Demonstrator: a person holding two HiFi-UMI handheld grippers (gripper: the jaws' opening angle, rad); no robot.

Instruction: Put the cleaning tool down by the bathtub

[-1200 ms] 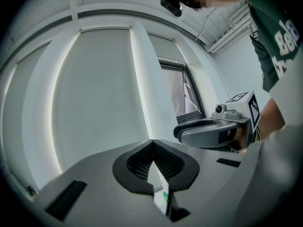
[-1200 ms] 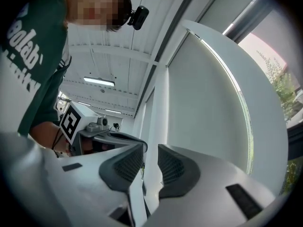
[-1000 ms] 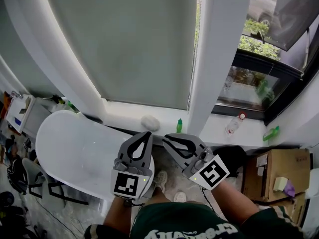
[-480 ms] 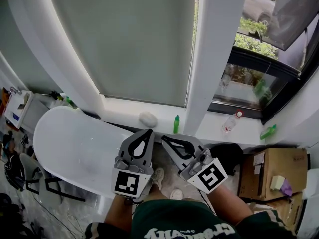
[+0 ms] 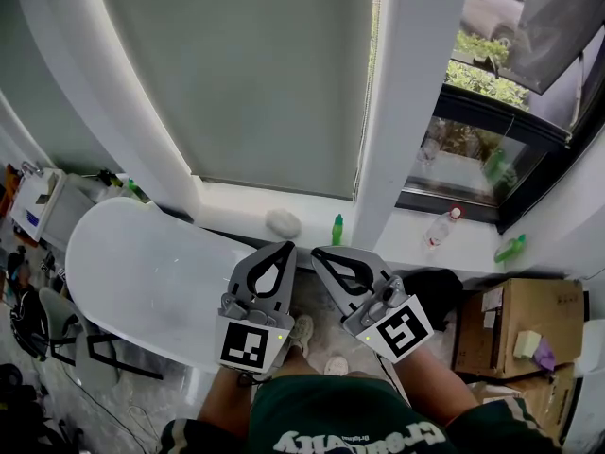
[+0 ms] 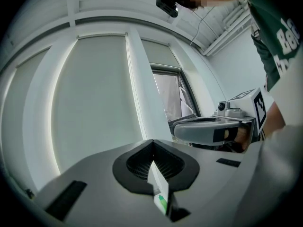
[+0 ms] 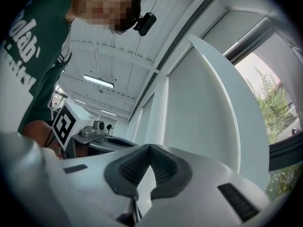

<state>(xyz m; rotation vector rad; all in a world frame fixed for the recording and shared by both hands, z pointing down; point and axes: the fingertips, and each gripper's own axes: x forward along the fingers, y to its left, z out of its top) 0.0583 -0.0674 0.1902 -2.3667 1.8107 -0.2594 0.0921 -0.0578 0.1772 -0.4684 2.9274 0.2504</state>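
White walls and a drawn blind [image 5: 246, 74] fill the background, with a sill [image 5: 232, 206] running below it and the tub [image 5: 142, 272] standing at the left, its end close under that sill. A white pad [image 5: 282, 222], probably the cleaning tool, lies on the sill just beyond the tub's end, and a green bottle [image 5: 337, 230] stands near it on the right.

The left tongs [image 5: 285, 247] and the right tongs [image 5: 318, 252] are held side by side close to the person's body, above the floor beside the tub. Both are closed tip to tip with nothing between them, and neither touches the pad.

If the pad is the tool, it already lies by the tub and the step in hand is only to stay clear. To do that well, the person should keep both tongs closed and low and draw them straight back. The tub's rim sits just beside the left tongs, so it needs a margin. Nothing should sweep toward the sill, where a nudge could roll the pad or tip the bottle.
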